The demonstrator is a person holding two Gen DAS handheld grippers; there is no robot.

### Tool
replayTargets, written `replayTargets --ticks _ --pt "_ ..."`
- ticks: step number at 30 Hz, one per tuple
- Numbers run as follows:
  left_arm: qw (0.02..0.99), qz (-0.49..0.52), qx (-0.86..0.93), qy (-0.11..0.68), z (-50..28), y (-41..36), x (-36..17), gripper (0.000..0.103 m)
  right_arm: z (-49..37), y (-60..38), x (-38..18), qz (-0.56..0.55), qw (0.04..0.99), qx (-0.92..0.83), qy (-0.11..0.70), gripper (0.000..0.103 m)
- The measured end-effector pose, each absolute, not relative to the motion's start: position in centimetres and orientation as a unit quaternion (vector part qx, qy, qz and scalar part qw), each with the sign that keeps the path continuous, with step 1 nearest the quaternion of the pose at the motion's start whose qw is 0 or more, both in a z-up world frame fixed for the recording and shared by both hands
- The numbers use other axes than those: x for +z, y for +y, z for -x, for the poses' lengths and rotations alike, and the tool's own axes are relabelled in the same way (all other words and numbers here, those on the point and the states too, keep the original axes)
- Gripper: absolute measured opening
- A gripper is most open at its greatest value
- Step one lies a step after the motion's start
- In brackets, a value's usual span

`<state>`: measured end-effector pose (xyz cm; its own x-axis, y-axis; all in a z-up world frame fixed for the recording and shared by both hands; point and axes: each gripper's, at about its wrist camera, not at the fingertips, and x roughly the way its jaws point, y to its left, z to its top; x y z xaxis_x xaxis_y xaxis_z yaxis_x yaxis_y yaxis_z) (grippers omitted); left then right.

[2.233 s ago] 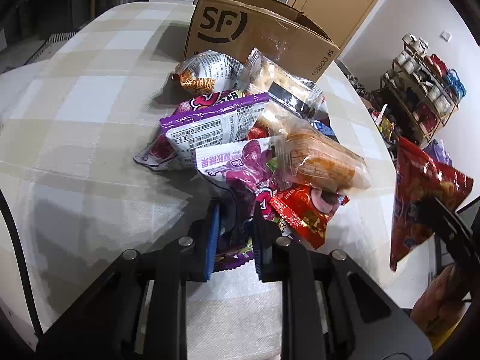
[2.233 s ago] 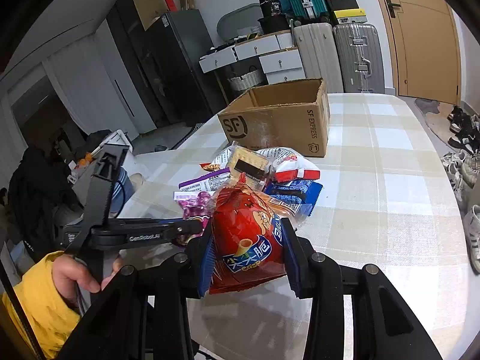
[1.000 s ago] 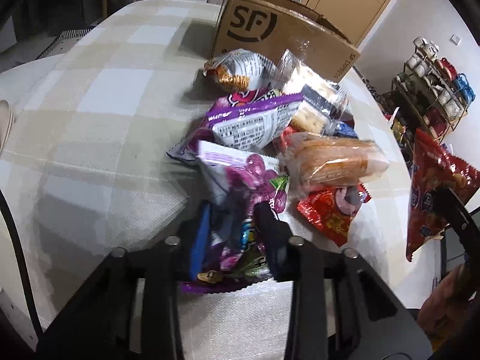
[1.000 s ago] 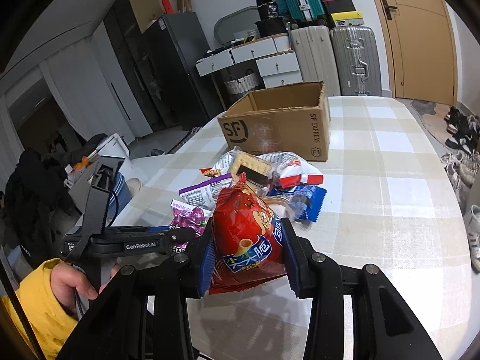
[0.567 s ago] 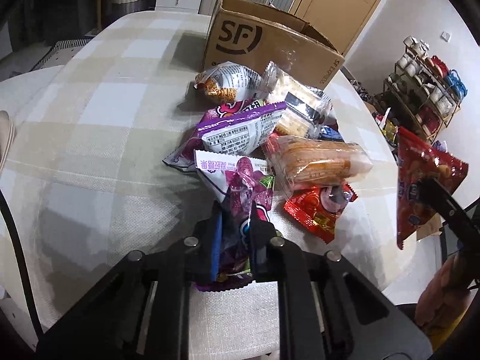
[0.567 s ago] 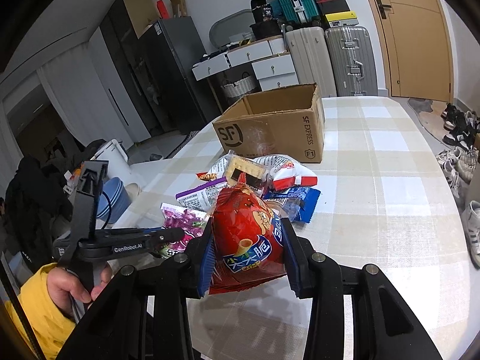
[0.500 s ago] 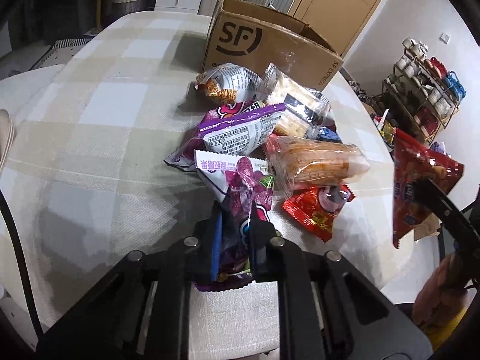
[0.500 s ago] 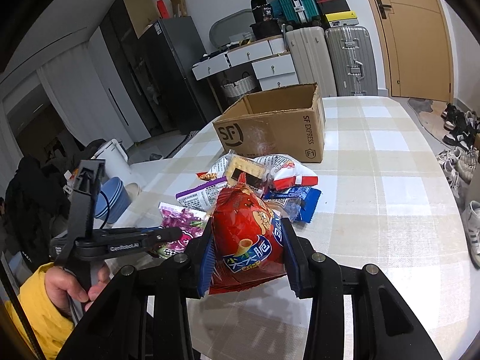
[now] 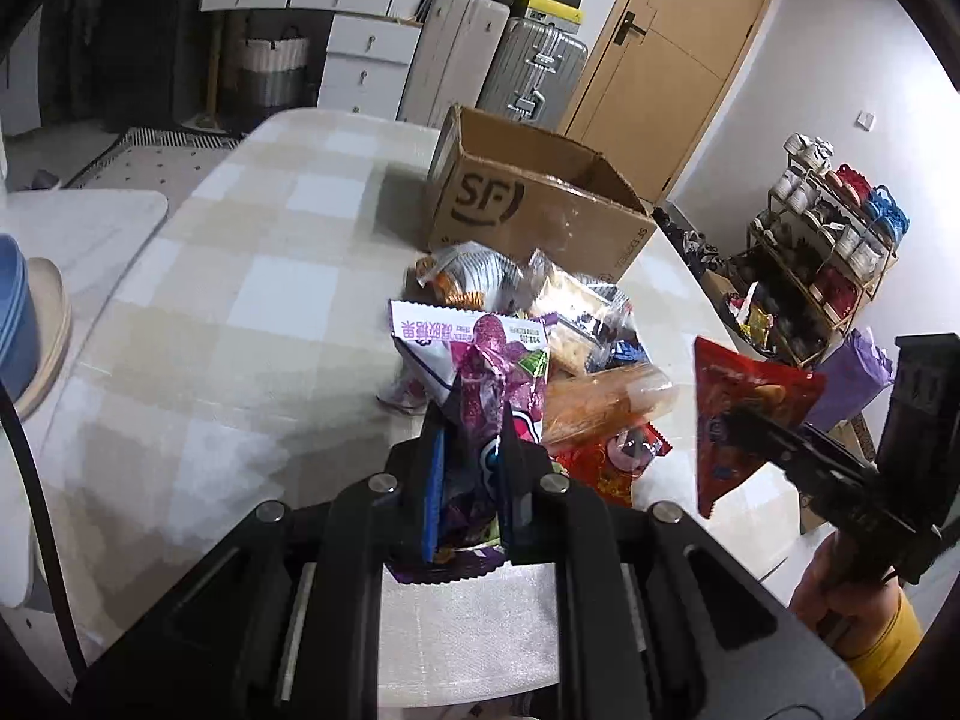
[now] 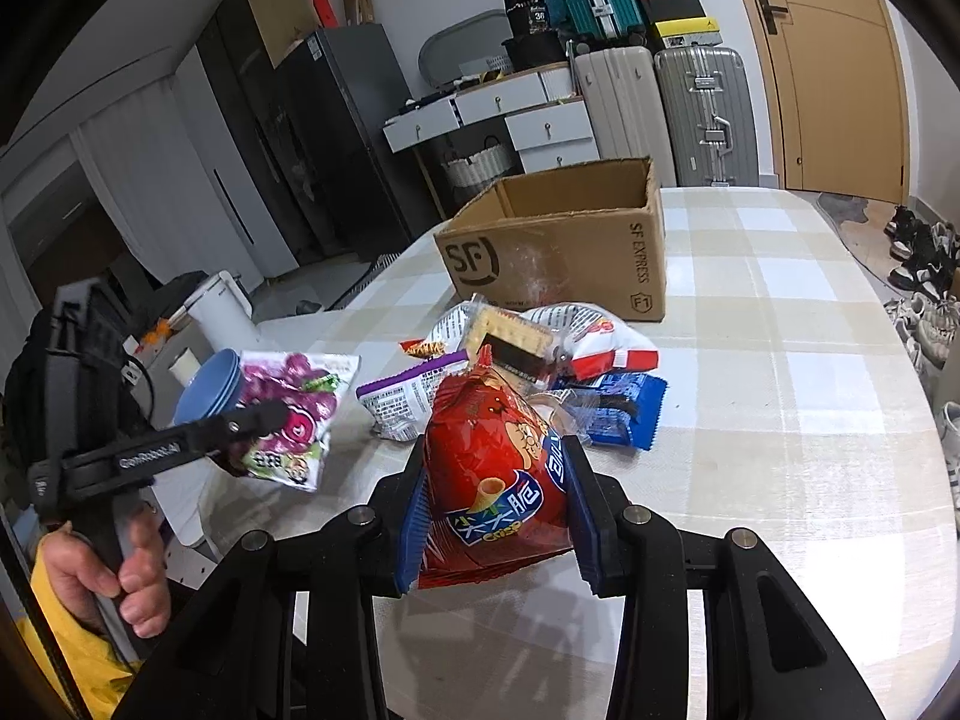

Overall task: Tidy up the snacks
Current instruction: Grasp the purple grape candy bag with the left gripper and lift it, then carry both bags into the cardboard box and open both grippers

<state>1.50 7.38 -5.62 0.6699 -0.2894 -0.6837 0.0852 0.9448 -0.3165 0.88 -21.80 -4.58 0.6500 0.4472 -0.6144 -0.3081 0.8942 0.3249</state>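
Purple candy bag (image 9: 480,372): we have it pinched in the left tool (image 9: 471,468), whose jaws have just closed tight on its lower half; in the right wrist view it hangs clear of the worktop (image 10: 780,360).
Red crisp bag (image 10: 498,474): we hold it upright in the right tool (image 10: 495,516), pads pressed on both sides of the pack.
Pile: the other snacks lie heaped near the front of the carton: an orange bread pack (image 9: 606,402), a red sachet (image 9: 606,462), a cracker pack (image 10: 510,336), a blue biscuit pack (image 10: 618,414), a purple-edged packet (image 10: 402,402) and a white crisp bag (image 10: 588,336).
Cardboard carton (image 10: 558,252): open at the top, standing on the worktop just behind the heap; we cannot see anything inside it.
Step in hand, as we judge it: both picks are made and each hand carries one bag.
Next move, as we judge it: we carry both bags forward over the heap, clear the carton's rim, and only then let the tools open, one after the other so they do not collide above the opening.
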Motion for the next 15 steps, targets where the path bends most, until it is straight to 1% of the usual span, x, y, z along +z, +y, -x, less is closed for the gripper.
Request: replayTargets --ticks 6,15 --pt "0.909 0.141 -0.115 0.374 -0.7 7.9 -4.3 0.011 -1.1 -20.8 -4.5 -0.093 0.907 0.209 0.354 0.040" --pt "0.913 0.143 -0.125 0.361 0.2 7.5 -3.3 0.011 -0.7 -21.8 -3.0 -0.135 0.915 0.211 0.315 0.040"
